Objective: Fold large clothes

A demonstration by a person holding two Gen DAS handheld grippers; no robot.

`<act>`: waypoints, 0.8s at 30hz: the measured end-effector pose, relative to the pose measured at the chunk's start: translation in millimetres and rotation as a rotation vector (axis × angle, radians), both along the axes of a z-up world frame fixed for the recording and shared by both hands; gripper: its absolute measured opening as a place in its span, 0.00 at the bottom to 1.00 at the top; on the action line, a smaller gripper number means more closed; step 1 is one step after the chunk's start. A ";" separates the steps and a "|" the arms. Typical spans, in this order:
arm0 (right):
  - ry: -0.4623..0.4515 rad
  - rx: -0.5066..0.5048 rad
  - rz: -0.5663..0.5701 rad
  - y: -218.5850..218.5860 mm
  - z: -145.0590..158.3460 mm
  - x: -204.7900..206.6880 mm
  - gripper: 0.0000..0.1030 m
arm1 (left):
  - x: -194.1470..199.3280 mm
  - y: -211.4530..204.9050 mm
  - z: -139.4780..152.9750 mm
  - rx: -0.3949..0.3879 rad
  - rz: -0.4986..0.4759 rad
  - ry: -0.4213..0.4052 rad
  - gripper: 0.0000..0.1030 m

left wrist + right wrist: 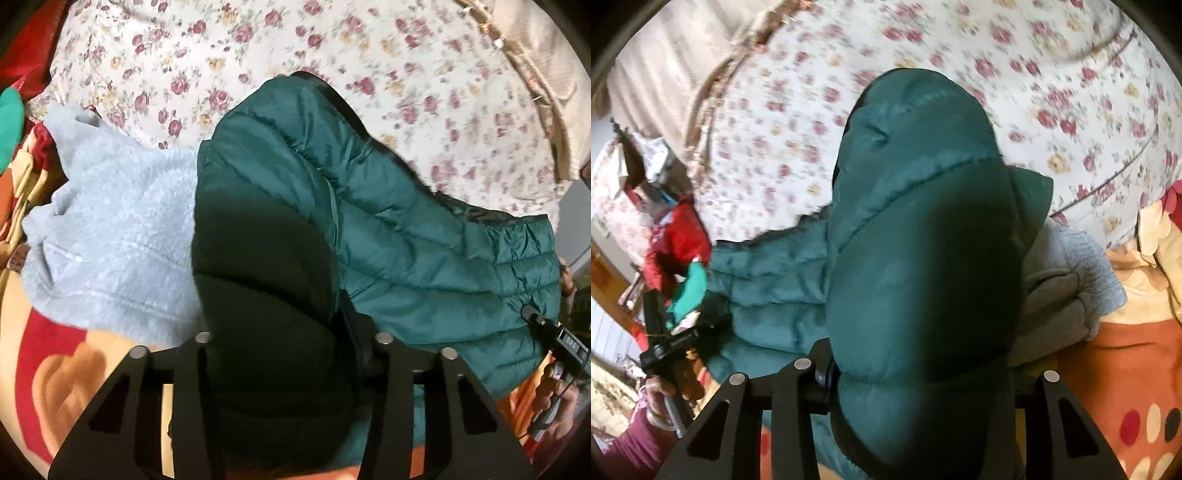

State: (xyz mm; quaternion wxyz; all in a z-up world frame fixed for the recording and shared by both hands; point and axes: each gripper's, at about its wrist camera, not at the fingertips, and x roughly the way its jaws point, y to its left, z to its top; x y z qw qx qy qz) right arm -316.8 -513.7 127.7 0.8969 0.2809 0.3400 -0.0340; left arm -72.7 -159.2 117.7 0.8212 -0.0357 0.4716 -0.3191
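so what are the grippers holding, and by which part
Both grip the green puffer jacket: the left gripper and the right gripper each pinch a bunched fold of it. Which part cannot be told.

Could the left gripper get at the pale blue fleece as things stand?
Probably not yet: the left gripper is closed on a bunched part of the green puffer jacket, which fills its jaws. The fleece lies uncovered just beside it.

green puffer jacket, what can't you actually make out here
- Left wrist view: the green puffer jacket bulges over the left gripper, hiding its fingertips.
- Right wrist view: the same jacket covers the right gripper.
- The floral bedsheet is motion-blurred.
- The light blue fleece is partly buried beneath.
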 end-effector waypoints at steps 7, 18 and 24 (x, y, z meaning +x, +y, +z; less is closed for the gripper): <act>-0.003 0.029 0.080 32.9 31.7 -56.0 0.42 | -59.8 47.1 36.9 -0.010 -0.103 -0.013 0.32; 0.263 -0.099 -0.062 49.5 -41.0 -91.5 0.83 | -99.5 73.5 -6.6 0.137 -0.023 -0.034 0.85; 0.244 -0.185 -0.154 54.7 -13.9 -112.1 0.83 | -111.1 89.6 11.5 0.130 0.037 -0.068 0.85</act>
